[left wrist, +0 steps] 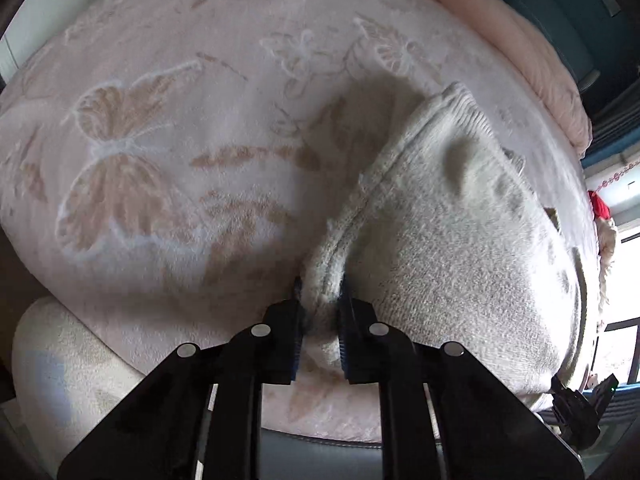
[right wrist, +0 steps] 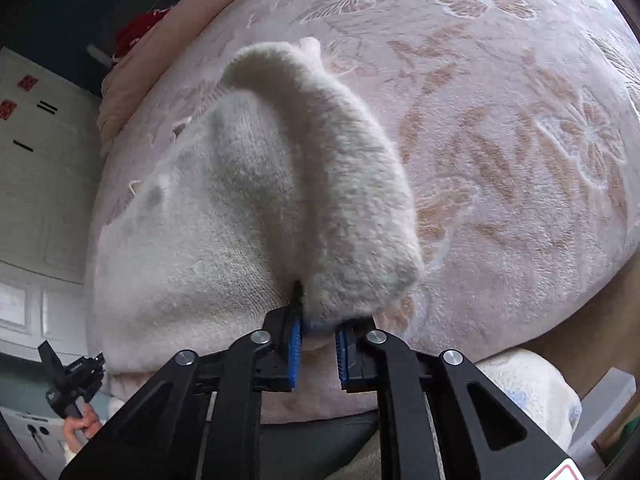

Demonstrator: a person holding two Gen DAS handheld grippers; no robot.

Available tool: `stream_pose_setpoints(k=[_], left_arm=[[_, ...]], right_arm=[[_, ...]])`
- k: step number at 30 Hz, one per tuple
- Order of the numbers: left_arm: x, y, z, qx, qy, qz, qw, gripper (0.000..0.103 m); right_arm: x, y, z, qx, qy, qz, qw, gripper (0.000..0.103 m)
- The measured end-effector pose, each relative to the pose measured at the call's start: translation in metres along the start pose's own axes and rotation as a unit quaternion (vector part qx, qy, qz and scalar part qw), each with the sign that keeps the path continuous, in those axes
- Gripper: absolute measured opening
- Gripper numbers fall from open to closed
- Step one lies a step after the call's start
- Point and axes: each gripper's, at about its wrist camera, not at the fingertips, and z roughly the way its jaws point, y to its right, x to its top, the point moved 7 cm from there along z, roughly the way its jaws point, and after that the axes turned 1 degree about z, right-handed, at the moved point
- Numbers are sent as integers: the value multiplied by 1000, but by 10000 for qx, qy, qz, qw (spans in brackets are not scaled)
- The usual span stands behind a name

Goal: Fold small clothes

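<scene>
From your left wrist camera, your left gripper (left wrist: 322, 312) points steeply down at the bed, and its black jaws with blue ribbed pads are clamped on a bunched seam edge of the small cream-white fuzzy knitted garment (left wrist: 460, 232). The fabric fills the narrow gap between the pads and spills out below them. The garment lies on the pale pink plush blanket with raised butterfly patterns (left wrist: 168, 128), spreading to the right of your gripper, with its ribbed hem (left wrist: 464, 108) at the far end, lifted slightly and casting a shadow on the blanket. At the lower right edge you can see your other black gripper (left wrist: 580, 400), at the garment's near right corner. A folded peach-pink quilt (left wrist: 540, 52) sits along the far right edge of the bed.

From your right wrist camera, your right gripper (right wrist: 318, 338) also points down, and its blue pads are closed on the near end of a thick rolled fold of the same garment (right wrist: 240, 200). The roll arches up and away from the jaws toward the far end, and the rest of the garment spreads flat to the left on the blanket (right wrist: 520, 160). At the lower left, a hand (right wrist: 82, 424) holds the left gripper (right wrist: 76, 376) by the garment's near left corner; from here you cannot tell how its jaws stand.
</scene>
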Motion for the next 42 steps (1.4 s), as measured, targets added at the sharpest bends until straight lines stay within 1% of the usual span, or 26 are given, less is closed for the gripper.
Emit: stream_pose_setpoints(k=[3,5,6,7,8,10,12,14,16,17,18,19,22,23,25,26,28,29,31,32,33,34,36,38,41,42], left_arm=[[8,17,-36,43,466,362,9983,20],[21,34,-68,359,1022,766,9912,23],[30,47,-82,512,1324,963,9852,34],[36,54,-88,542,1457,1030,9825,48],[44,70,-94,465,1608,1093,9798,55],[53,110,-85,18,1573,1246,9796,55],[60,140,-60,-220,1351,1488,9793,55],[59,166,-19,-182,1018,1759,9789,54],[54,176,21,-77,660,1842,9806,47],[53,172,43,148,477,1814,9821,45],[49,165,49,239,416,1759,9832,44],[49,158,55,272,374,1699,9844,46],[55,137,54,271,470,1647,9848,46],[57,131,54,301,466,1707,9838,46],[57,126,58,222,438,1816,9822,46],[55,126,54,253,459,1865,9811,46],[55,132,51,325,506,1913,9797,46],[56,135,49,308,545,1866,9804,47],[62,138,43,135,676,1642,9840,49],[69,136,43,88,703,1515,9859,52],[75,134,45,87,677,1380,9881,52],[77,131,48,144,618,1313,9893,52],[84,121,61,387,538,1340,9888,53],[87,119,66,425,576,1540,9855,53],[84,121,70,549,672,1791,9800,54],[84,122,69,566,689,1813,9794,54]], right_arm=[[6,-3,-32,-291,307,-110,9990,20],[19,-12,-55,-761,794,-423,9930,29],[26,-24,-67,-1006,1120,-680,9863,30],[32,-40,-73,-1026,1323,-871,9820,31],[37,-60,-73,-828,1432,-1017,9810,31],[44,-108,-51,-142,1205,-1336,9836,30],[40,-155,-18,429,787,-1680,9817,19],[30,-192,15,685,472,-2049,9752,17],[25,-216,56,568,174,-2452,9676,15],[27,-215,70,439,101,-2541,9661,13],[37,-205,78,199,135,-2571,9661,7],[54,-186,78,-114,307,-2483,9681,7],[111,-102,59,-910,791,-1628,9793,7],[127,-68,49,-982,825,-1203,9844,1],[138,-43,35,-813,818,-789,9902,2],[142,-40,25,-886,937,-823,9882,9],[147,-50,13,-968,1168,-1187,9813,35],[149,-56,14,-1022,1221,-1372,9777,59],[153,-61,27,-1196,1198,-1690,9710,62],[155,-61,41,-1359,1032,-1828,9682,59],[153,-59,51,-1387,880,-1843,9691,30],[153,-61,60,-1317,728,-1807,9720,10],[156,-65,51,-1240,949,-1753,9721,7],[163,-48,35,-1193,1255,-1370,9753,6],[160,-14,58,-1032,692,-852,9886,8],[159,-18,53,-1014,779,-971,9870,10]])
